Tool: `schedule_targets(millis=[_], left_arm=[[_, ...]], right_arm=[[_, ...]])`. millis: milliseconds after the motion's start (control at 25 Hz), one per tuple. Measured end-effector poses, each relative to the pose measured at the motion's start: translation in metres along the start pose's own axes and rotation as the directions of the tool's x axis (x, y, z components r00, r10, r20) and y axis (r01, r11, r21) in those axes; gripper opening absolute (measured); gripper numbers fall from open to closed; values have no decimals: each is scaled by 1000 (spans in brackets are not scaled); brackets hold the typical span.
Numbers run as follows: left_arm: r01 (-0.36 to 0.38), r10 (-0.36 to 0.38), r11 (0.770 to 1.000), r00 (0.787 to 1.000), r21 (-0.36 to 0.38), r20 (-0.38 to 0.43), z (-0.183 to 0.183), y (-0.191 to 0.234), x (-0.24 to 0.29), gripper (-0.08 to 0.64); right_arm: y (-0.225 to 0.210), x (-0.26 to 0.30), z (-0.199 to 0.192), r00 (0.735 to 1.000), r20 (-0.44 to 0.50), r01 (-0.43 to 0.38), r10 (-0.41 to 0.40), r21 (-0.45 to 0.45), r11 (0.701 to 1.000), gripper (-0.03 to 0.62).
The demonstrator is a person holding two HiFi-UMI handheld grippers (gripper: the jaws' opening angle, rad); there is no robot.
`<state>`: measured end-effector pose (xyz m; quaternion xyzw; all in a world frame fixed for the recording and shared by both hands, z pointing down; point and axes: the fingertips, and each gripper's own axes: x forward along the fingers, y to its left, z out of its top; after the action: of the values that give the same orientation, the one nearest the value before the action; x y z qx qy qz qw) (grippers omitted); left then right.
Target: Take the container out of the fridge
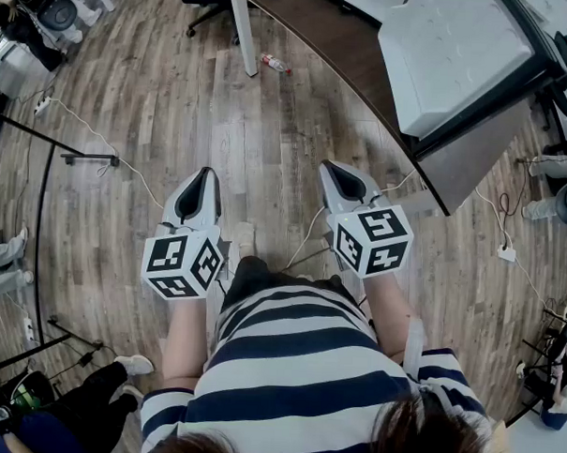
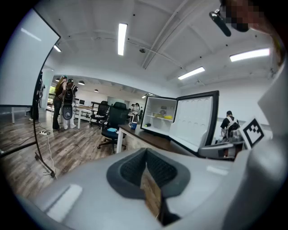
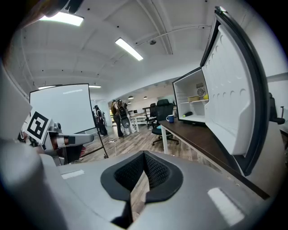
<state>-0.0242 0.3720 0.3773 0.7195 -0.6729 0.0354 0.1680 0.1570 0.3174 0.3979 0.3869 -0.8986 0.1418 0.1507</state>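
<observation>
Person in a striped shirt point(image 1: 296, 362) stands on the wood floor point(image 1: 176, 113), a gripper in each hand, both held out in front and tipped slightly down.

Left gripper point(image 2: 146, 155): jaws together, pads meeting at the tip, nothing between them. Only floor shows through the seam.

Right gripper point(image 3: 144, 156): same, jaws closed on nothing.

The two grippers are side by side and apart from each other. Neither touches anything.

Fridge point(image 1: 450, 59): small, white, sits on the dark desk point(image 1: 320, 25) ahead and to the person's right. Its door point(image 3: 234, 90) stands wide open, swung out on the near side, close by the right gripper but not touching it.

Container point(image 2: 167, 117): yellow, on a shelf inside the fridge, toward the right of the compartment as seen from the left gripper view. Well apart from both grippers. A small dark green item point(image 2: 147, 125) lies lower down, at the compartment's front left.

Blue mug point(image 2: 132, 125) is on the desk just left of the fridge. A black office chair point(image 2: 114, 119) sits at the desk's far end. A bottle point(image 1: 275, 64) lies on the floor beside a desk leg.

People point(image 2: 65, 101) stand in the back of the room. A large white board point(image 3: 63, 108) stands off to the left.
</observation>
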Motion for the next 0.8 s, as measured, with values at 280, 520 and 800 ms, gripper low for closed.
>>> schedule_targets(millis=[280, 520, 800], left_arm=[[66, -65, 998, 997, 7, -48, 23, 68, 60, 0], [109, -109, 994, 992, 7, -67, 43, 109, 100, 0], [131, -129, 991, 988, 20, -79, 57, 138, 118, 0]], right_arm=[[8, 84, 35, 999, 7, 37, -38, 59, 998, -8], [13, 135, 55, 997, -6, 73, -73, 74, 995, -8], [27, 167, 68, 997, -14, 82, -81, 73, 994, -8]])
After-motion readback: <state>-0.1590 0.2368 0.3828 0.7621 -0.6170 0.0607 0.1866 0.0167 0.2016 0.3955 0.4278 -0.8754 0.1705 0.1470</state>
